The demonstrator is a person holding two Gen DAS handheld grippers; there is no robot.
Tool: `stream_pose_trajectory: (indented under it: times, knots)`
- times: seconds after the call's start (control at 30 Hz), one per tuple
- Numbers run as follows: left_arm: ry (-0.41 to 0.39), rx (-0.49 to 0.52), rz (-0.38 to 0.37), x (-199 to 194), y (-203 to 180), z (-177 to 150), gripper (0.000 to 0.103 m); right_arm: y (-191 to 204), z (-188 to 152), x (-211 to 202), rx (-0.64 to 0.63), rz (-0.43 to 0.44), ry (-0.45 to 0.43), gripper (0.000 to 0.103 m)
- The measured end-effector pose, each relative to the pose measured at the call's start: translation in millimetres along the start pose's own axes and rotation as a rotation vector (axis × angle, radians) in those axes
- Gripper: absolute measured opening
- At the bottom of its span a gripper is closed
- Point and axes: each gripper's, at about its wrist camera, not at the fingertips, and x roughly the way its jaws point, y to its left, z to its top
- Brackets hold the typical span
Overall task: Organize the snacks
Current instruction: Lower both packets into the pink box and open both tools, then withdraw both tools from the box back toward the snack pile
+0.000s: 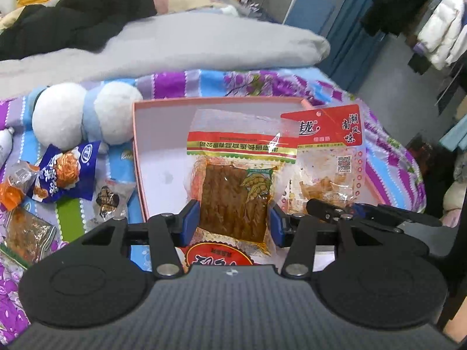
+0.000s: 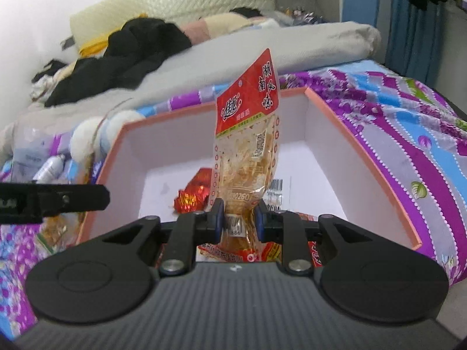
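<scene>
A pink box with a white inside stands open on the bed. My left gripper is shut on a clear packet of brown tofu strips with a red, yellow and green band, held over the box. My right gripper is shut on the bottom end of a red-topped snack packet, held upright over the box; the packet also shows in the left wrist view. A red foil candy and other red packets lie in the box.
Loose snacks lie on the patterned sheet left of the box: a blue packet, an orange-ended candy, a small clear one, a brown packet. A white and blue plush toy and a grey duvet lie behind.
</scene>
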Motion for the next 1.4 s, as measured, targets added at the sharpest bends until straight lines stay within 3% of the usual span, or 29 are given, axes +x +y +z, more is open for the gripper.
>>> stream_pose_trajectory:
  times: [0.17, 0.27, 0.33, 0.67, 1.1, 1.27, 1.4]
  knots:
    - [0.014, -0.012, 0.012, 9, 1, -3, 0.056, -4, -6, 6, 0.009, 0.007, 0.026, 0.026]
    - [0.009, 0.017, 0.017, 6, -3, -4, 0.065, -7, -7, 4, 0.032, -0.002, 0.023, 0.054]
    - [-0.008, 0.021, 0.029, -1, -4, -6, 0.07, -9, -7, 2, 0.027, -0.009, 0.01, 0.053]
    - [-0.093, 0.034, 0.016, -54, -5, -17, 0.071, -10, -14, -34, 0.036, 0.013, -0.071, 0.053]
    - [-0.211, 0.045, 0.077, -143, 20, -59, 0.071, 28, -36, -96, -0.003, 0.052, -0.202, 0.053]
    - [-0.241, 0.02, 0.111, -161, 39, -85, 0.072, 42, -54, -116, -0.053, 0.115, -0.22, 0.053]
    - [-0.231, -0.025, 0.127, -168, 51, -109, 0.072, 52, -75, -125, -0.074, 0.128, -0.181, 0.053]
